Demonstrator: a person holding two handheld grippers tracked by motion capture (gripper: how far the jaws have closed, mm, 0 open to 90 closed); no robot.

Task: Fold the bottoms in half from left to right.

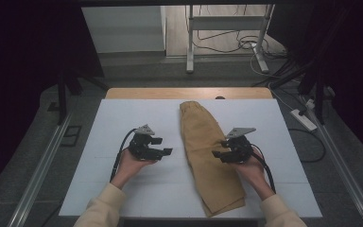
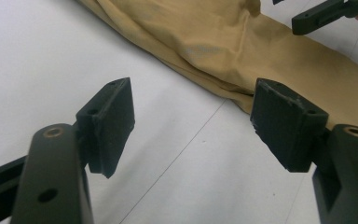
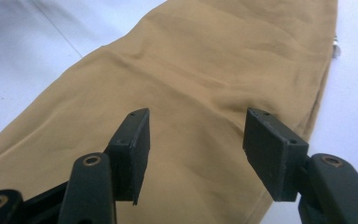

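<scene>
A pair of tan trousers (image 1: 203, 151), folded lengthwise, lies on a white surface (image 1: 123, 189), running from the far middle towards the near edge, a little to the right of centre. A person's two forearms in cream sleeves come in from the near edge, each hand holding a black hand-held gripper.

In the high view, the right hand-held gripper (image 1: 223, 153) hovers over the right edge of the trousers, about halfway along their length, its jaws pointing left across the cloth. The left hand-held gripper (image 1: 163, 146) is over bare white surface just left of the trousers, its jaws pointing right towards them without touching.

The right gripper view adds what the high view cannot: the right hand-held gripper (image 3: 193, 154) has its jaws apart with nothing clamped, the tan cloth (image 3: 205, 74) lying smooth under and beyond them, and a strip of white surface past the cloth's edge on the right. The pads (image 3: 270, 154) do not press on the fabric.

The left gripper view shows the left hand-held gripper (image 2: 193, 126) also with jaws wide apart and empty above the white surface. The rumpled edge of the trousers (image 2: 214, 51) lies just beyond the fingertips, and one jaw of the other hand-held gripper (image 2: 321, 16) appears at the top right, above the cloth.
</scene>
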